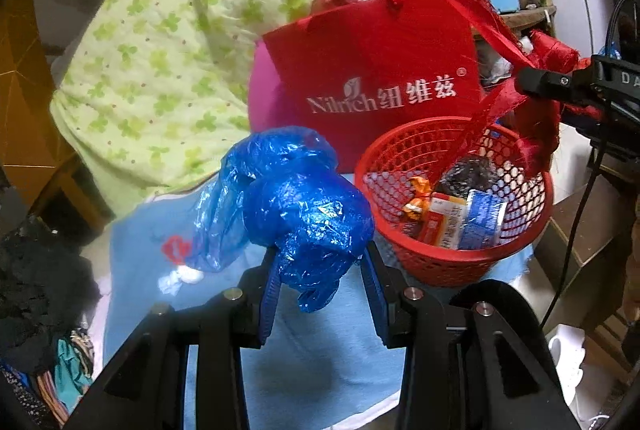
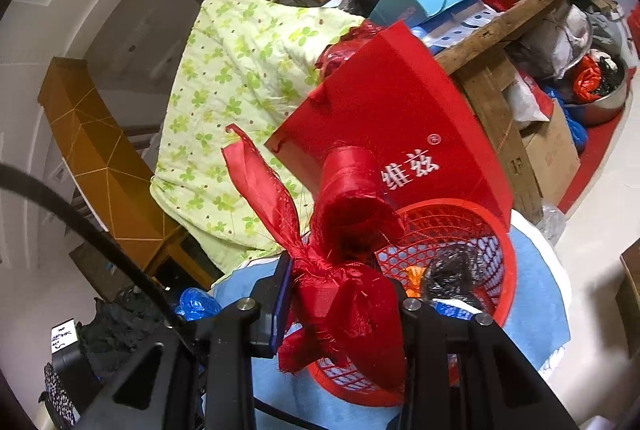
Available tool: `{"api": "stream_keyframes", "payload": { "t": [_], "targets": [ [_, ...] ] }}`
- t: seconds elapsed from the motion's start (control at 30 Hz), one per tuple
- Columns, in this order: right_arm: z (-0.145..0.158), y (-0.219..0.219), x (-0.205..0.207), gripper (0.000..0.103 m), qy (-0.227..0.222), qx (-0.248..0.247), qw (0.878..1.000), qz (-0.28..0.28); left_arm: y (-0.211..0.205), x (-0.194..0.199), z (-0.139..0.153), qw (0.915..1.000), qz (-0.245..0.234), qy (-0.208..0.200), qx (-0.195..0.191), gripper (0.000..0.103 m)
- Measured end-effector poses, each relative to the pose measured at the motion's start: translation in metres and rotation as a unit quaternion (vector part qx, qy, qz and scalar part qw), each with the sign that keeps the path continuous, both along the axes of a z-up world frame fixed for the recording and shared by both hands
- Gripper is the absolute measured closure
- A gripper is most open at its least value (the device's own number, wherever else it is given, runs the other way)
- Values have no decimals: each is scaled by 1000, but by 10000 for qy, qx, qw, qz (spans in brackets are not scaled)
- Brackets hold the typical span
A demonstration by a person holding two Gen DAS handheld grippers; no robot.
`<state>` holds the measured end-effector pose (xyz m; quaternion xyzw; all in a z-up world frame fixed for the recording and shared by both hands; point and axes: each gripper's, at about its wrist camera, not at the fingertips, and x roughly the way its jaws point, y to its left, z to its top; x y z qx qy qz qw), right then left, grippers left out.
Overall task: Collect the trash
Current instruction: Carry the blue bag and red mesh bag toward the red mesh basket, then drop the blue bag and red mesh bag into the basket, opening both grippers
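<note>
Step in hand: dropping two pieces of soft trash into the round red plastic mesh basket (image 1: 454,202); my reading, from both bundles being carried close to its rim.
Basket: sits on a pale blue cloth (image 1: 312,362), in front of a red paper gift bag with white lettering (image 1: 376,70). Already holds small packets and a dark wad.
Left gripper (image 1: 320,294): jaws partly closed, pinching the crumpled blue plastic bag (image 1: 304,210). Most of the bag billows above and to the left of the pads.
Blue bag position: beside the basket's left rim, not yet over the opening.
Right gripper (image 2: 340,304): jaws narrow, clamped on the frayed red ribbon-like mesh bundle (image 2: 348,270). One loose tail sticks up to the left.
Red bundle position: hangs at the basket's near rim, partly over the opening.
Doing it well: bring each bundle fully above the opening before letting go. Light plastic may spring out, so release low. The ribbon tail may snag the rim or the gift bag.
Left pose: tilted down toward the cloth, basket ahead to its right.
Right pose: closer to level, aimed across the basket toward the gift bag; seen from the left view it enters from the right edge.
</note>
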<state>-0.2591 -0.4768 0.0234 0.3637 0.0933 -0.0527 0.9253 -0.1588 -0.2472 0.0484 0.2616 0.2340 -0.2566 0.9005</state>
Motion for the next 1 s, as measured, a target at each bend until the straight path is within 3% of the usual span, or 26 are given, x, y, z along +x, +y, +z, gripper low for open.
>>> {"api": "stream_keyframes", "payload": {
  "t": [0.37,0.53,0.63,0.67,0.7,0.77,1.0],
  "targets": [
    [-14,-37,-12,66,72,296,9986,-429,-42,10,-7,9927,-794,805,-410,62],
    [-29,-54,1,66,196,608,9971,-407,-70,17,-15,9856,-1125,1133,-561,60],
    [-36,-59,17,65,369,739,9960,-346,-83,21,-22,9836,-1219,1186,-599,53],
    [-39,-60,21,63,407,793,9955,-321,-86,23,-24,9834,-1208,1214,-592,49],
    [-41,-60,25,55,442,850,9950,-288,-86,24,-25,9834,-1178,1248,-595,42],
    [-44,-59,28,32,433,926,9944,-250,-80,27,-25,9822,-1153,1311,-693,40],
    [-37,-46,20,32,330,647,9970,-264,-36,37,-27,9864,-701,1224,-849,37]
  ]
}}
